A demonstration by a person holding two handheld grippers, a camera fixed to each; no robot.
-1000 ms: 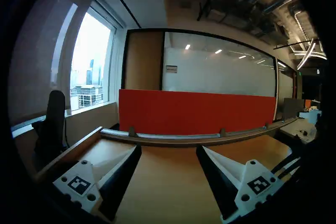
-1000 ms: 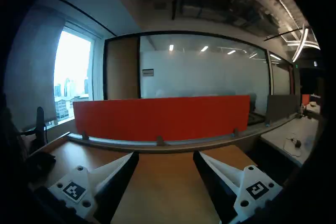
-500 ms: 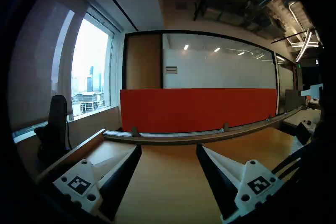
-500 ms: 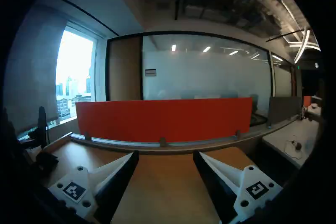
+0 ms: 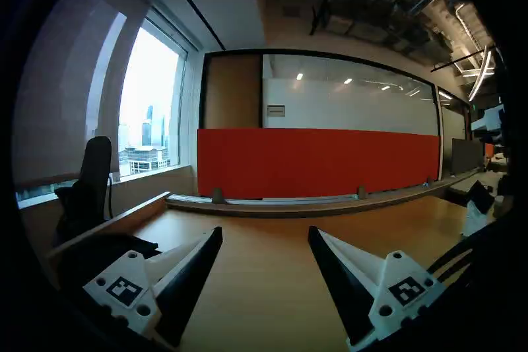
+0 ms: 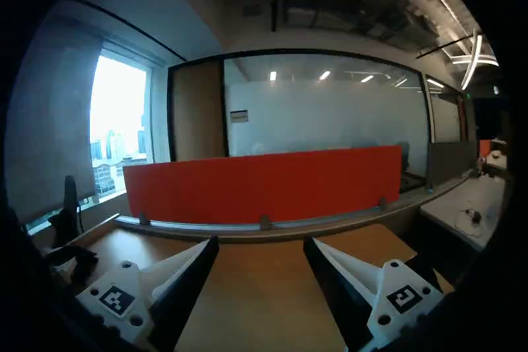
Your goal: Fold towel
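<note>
- Your left gripper [image 5: 264, 229] has its white, black-lined fingers spread wide, with nothing between them but bare wood.
- Your right gripper [image 6: 261, 240] is just as wide open and holds nothing.
- Both grippers are roughly level and point straight out over the desk, not down at it. That is the pose to change first.
- The light-brown wooden desk top [image 5: 264, 299] runs forward from under both sets of fingers, and the stretch ahead of them carries no cloth in either view [image 6: 257, 306].
- You cannot tell from here where the towel lies, how its long axis runs, or which hand is nearer to it. My judgement is that it sits below or behind where the cameras look, so tip both grippers down towards the near edge before you commit either hand.
- At the left of the left gripper view a black office chair [image 5: 89, 187] stands beside the desk edge, well away from the fingers.
- Across the back of the desk stands the flat red divider panel [image 5: 317, 162], upright on its rail, seen also in the right gripper view [image 6: 264, 183].
- Beyond that are a bright window [image 5: 148, 127] and a frosted glass wall [image 5: 350, 104].
</note>
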